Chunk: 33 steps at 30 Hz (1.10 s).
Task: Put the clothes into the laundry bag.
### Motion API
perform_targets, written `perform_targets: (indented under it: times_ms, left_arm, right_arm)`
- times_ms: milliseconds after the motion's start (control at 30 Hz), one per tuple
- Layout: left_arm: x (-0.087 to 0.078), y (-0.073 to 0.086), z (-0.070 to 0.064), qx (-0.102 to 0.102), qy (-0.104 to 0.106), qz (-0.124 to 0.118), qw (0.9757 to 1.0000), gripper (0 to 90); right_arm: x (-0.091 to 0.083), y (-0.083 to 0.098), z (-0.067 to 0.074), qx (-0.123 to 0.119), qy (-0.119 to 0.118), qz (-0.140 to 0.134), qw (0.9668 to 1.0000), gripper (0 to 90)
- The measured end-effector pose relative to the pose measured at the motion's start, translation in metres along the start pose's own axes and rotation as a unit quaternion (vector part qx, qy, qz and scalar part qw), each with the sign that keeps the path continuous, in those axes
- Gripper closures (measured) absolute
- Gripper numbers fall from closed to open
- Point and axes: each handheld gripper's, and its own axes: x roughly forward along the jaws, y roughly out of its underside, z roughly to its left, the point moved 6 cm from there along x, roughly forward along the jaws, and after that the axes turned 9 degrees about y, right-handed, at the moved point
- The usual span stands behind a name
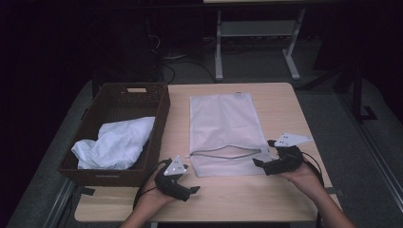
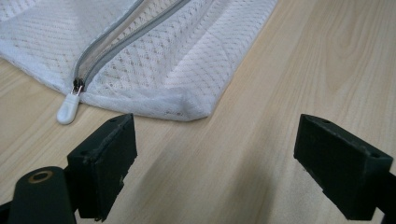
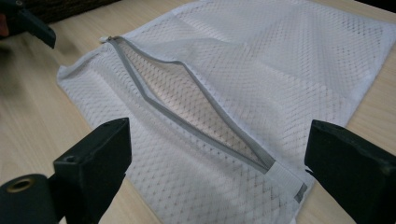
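Note:
A white mesh laundry bag (image 1: 223,121) lies flat on the middle of the wooden table (image 1: 280,102). Its grey zipper (image 1: 225,151) runs across the near end and gapes open (image 3: 187,107). The white zipper pull (image 2: 67,109) rests at the bag's left corner. My left gripper (image 1: 190,179) is open just off that corner (image 2: 222,163), low over bare wood and holding nothing. At the bag's near right corner my right gripper (image 1: 263,153) is open too, its jaws straddling the mesh below the zipper's end (image 3: 219,172).
A brown wicker basket (image 1: 161,114) stands at the table's left and holds a crumpled white cloth (image 1: 116,142). A white-legged desk (image 1: 218,47) and cables stand on the floor behind. Bare wood runs along the front edge (image 1: 237,199).

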Motion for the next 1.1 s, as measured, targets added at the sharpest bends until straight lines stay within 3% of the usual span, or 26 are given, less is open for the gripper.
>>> perform_targets:
  times_ms: [33, 400, 533, 800, 867, 967, 1100]
  left_arm:
    - [0.0, 0.0, 0.0, -0.002, 0.001, 0.0, 1.0, 12.9]
    - [0.0, 0.002, -0.002, 0.0, 0.003, 0.003, 1.0, 12.9]
    - [-0.002, 0.002, -0.001, -0.001, 0.0, -0.001, 1.0, 12.9]
    - [-0.002, 0.002, -0.001, -0.001, 0.001, -0.001, 1.0, 12.9]
    - [-0.002, 0.002, -0.001, -0.002, 0.001, -0.001, 1.0, 13.0]
    - [-0.002, 0.002, -0.002, -0.001, 0.001, -0.002, 1.0, 12.9]
    - [-0.002, 0.003, -0.002, 0.0, 0.003, 0.0, 1.0, 12.9]
  right_arm:
    - [0.0, -0.001, -0.001, 0.002, -0.003, 0.002, 1.0, 13.7]
    - [0.013, -0.011, -0.015, 0.011, 0.004, 0.016, 0.9998, 15.1]
    - [0.019, -0.017, -0.021, 0.021, 0.007, 0.021, 0.9995, 19.4]
    - [0.035, -0.029, -0.031, 0.017, 0.023, 0.033, 0.9991, 26.2]
    - [0.039, -0.031, -0.035, 0.021, 0.027, 0.035, 0.9988, 29.7]
    - [0.042, -0.035, -0.041, 0.046, 0.025, 0.023, 0.9983, 34.5]
    - [0.046, -0.04, -0.051, 0.054, 0.036, 0.025, 0.9976, 39.1]
